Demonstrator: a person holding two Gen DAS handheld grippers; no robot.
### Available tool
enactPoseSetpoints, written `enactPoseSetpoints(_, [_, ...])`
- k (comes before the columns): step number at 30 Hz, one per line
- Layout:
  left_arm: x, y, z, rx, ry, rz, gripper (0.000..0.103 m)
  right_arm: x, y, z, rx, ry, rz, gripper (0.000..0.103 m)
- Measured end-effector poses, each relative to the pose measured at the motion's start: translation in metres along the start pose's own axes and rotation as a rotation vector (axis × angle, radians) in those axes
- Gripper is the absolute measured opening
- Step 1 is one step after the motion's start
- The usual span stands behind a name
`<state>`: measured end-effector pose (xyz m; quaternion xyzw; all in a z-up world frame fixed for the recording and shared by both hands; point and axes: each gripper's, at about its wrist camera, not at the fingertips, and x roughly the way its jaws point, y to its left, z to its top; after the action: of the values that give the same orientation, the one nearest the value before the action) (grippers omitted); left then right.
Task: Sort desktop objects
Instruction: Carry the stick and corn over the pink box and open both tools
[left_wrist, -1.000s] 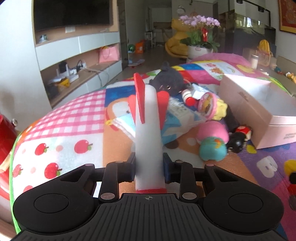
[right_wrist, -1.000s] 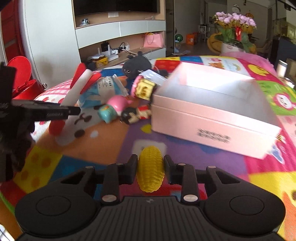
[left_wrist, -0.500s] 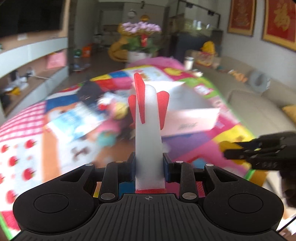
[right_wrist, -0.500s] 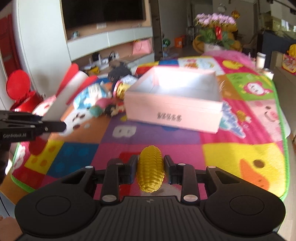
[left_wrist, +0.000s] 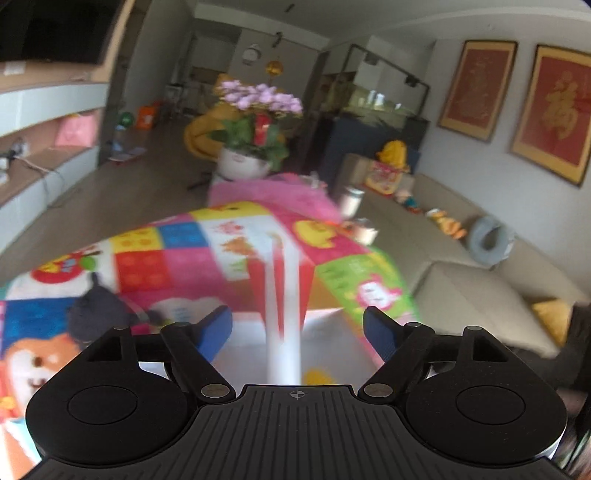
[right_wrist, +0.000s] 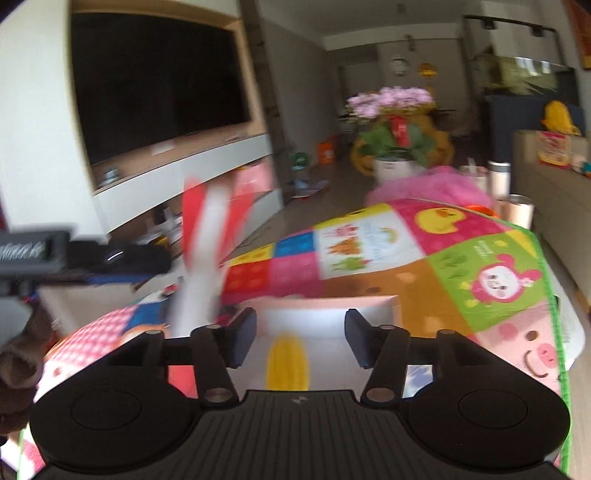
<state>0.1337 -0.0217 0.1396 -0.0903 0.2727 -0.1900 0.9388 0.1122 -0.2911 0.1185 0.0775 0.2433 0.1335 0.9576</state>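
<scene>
A big gold Chinese sign sits on the red framed picture (left_wrist: 561, 110) on the far right wall.

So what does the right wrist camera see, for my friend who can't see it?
The right hand-held gripper is open above a pink box, with a blurry yellow toy corn loose between its fingers. A white-and-red foam toy blurs past on the left over the colourful mat.
</scene>
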Motion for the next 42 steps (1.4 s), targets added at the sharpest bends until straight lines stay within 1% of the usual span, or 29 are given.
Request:
enactPoseSetpoints(1, [0.002, 0.005, -0.011, 0.005, 0.01, 0.015, 0.088, 0.002, -0.008, -0.003, 0.018, 0.0, -0.017, 0.057])
enactPoseSetpoints(3, [0.009, 0.014, -0.035, 0.016, 0.06, 0.017, 0.088, 0.012, -0.024, -0.012, 0.058, 0.023, -0.051, 0.058])
enactPoseSetpoints(6, [0.027, 0.02, -0.07, 0.005, 0.161, -0.018, 0.088, 0.038, -0.038, -0.024, 0.137, 0.099, -0.074, 0.058])
enactPoseSetpoints(8, [0.034, 0.022, -0.086, -0.005, 0.194, -0.057, 0.089, 0.054, -0.041, -0.033, 0.158, 0.145, -0.081, 0.058])
enactPoseSetpoints(9, [0.035, 0.022, -0.091, -0.011, 0.197, -0.08, 0.09, 0.059, -0.04, -0.037, 0.159, 0.165, -0.08, 0.058])
enactPoseSetpoints(11, [0.035, 0.023, -0.093, -0.023, 0.187, -0.125, 0.091, 0.061, -0.033, -0.043, 0.142, 0.163, -0.092, 0.06])
enactPoseSetpoints(12, [0.034, 0.024, -0.093, -0.029, 0.177, -0.127, 0.097, 0.061, -0.028, -0.045, 0.129, 0.165, -0.089, 0.06])
enactPoseSetpoints(14, [0.032, 0.027, -0.093, -0.036, 0.163, -0.09, 0.099, 0.063, -0.021, -0.047, 0.122, 0.181, -0.055, 0.06])
enactPoseSetpoints(15, [0.028, 0.03, -0.093, -0.039, 0.16, -0.092, 0.098, 0.063, -0.016, -0.047, 0.095, 0.188, -0.045, 0.06])
enactPoseSetpoints(16, [0.025, 0.033, -0.093, -0.054, 0.163, -0.099, 0.098, 0.067, -0.012, -0.045, 0.065, 0.19, -0.052, 0.06])
enactPoseSetpoints(17, [0.02, 0.036, -0.095, -0.066, 0.161, -0.094, 0.098, 0.065, -0.005, -0.042, 0.035, 0.17, -0.071, 0.06])
enactPoseSetpoints(18, [0.014, 0.035, -0.098, -0.062, 0.15, -0.074, 0.098, 0.065, 0.001, -0.037, -0.001, 0.139, -0.096, 0.06])
enactPoseSetpoints(19, [0.006, 0.034, -0.101, -0.04, 0.131, -0.037, 0.099, 0.063, 0.01, -0.031, -0.037, 0.109, -0.109, 0.06])
enactPoseSetpoints(20, [-0.003, 0.032, -0.104, -0.01, 0.11, 0.009, 0.1, 0.063, 0.018, -0.024, -0.058, 0.092, -0.093, 0.06])
enactPoseSetpoints(22, [-0.018, 0.03, -0.111, 0.047, 0.07, 0.12, 0.102, 0.073, 0.034, -0.007, -0.072, 0.11, -0.005, 0.062])
enactPoseSetpoints(24, [-0.033, 0.032, -0.119, 0.068, 0.035, 0.216, 0.103, 0.095, 0.056, 0.005, -0.089, 0.175, 0.092, 0.063])
enactPoseSetpoints(25, [-0.039, 0.035, -0.122, 0.063, 0.027, 0.242, 0.103, 0.11, 0.066, 0.008, -0.098, 0.212, 0.117, 0.063])
enactPoseSetpoints(28, [-0.058, 0.05, -0.132, 0.022, 0.012, 0.284, 0.103, 0.153, 0.088, 0.01, -0.114, 0.263, 0.115, 0.063])
enactPoseSetpoints(31, [-0.07, 0.066, -0.138, -0.031, 0.017, 0.296, 0.103, 0.186, 0.095, 0.009, -0.053, 0.31, 0.156, 0.065])
enactPoseSetpoints(32, [-0.073, 0.071, -0.141, -0.045, 0.018, 0.297, 0.103, 0.193, 0.097, 0.008, -0.031, 0.325, 0.163, 0.063])
enactPoseSetpoints(33, [-0.077, 0.074, -0.143, -0.056, 0.015, 0.3, 0.103, 0.198, 0.096, 0.007, -0.011, 0.343, 0.163, 0.058])
enactPoseSetpoints(35, [-0.083, 0.078, -0.145, -0.076, 0.003, 0.304, 0.103, 0.199, 0.094, 0.006, 0.014, 0.373, 0.148, 0.036])
enactPoseSetpoints(36, [-0.086, 0.08, -0.146, -0.086, -0.002, 0.3, 0.103, 0.194, 0.09, 0.005, 0.026, 0.377, 0.153, 0.031])
enactPoseSetpoints(38, [-0.088, 0.083, -0.148, -0.1, -0.007, 0.291, 0.103, 0.178, 0.077, 0.004, 0.083, 0.391, 0.193, 0.027])
enactPoseSetpoints(40, [-0.088, 0.083, -0.148, -0.106, -0.01, 0.278, 0.103, 0.158, 0.067, 0.005, 0.119, 0.405, 0.19, 0.027])
enactPoseSetpoints(42, [-0.087, 0.08, -0.147, -0.102, -0.009, 0.263, 0.103, 0.135, 0.054, 0.005, 0.128, 0.405, 0.186, 0.027])
